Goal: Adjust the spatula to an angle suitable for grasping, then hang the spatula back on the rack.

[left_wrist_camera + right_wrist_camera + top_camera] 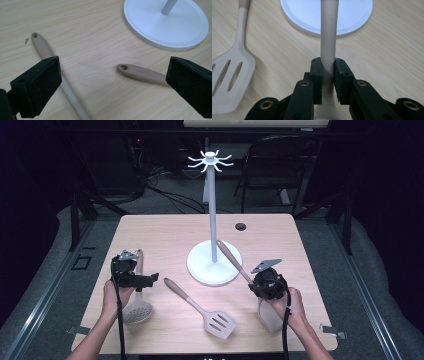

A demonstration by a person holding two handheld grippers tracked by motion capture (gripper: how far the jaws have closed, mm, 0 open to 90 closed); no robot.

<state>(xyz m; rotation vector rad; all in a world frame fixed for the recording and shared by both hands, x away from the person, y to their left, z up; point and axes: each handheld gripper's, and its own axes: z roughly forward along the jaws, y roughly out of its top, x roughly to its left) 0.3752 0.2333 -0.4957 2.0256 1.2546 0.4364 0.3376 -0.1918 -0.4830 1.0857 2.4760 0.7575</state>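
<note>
Your right gripper (327, 68) has its jaws clamped on the spoon's handle (328, 30), lifted at the table's near right. Next, raise it to the rack (210, 161) and hook it. Your left gripper (112, 82) gapes wide, holding nothing.

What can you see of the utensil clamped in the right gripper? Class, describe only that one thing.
The beige utensil has a long, round, matte handle, plastic or silicone by its look. The right gripper is shut on the handle near its pale, translucent-looking head, which sits below the hand. In the high view the handle slants up and left, its end over the white stand base. The head's shape is mostly hidden.
</note>
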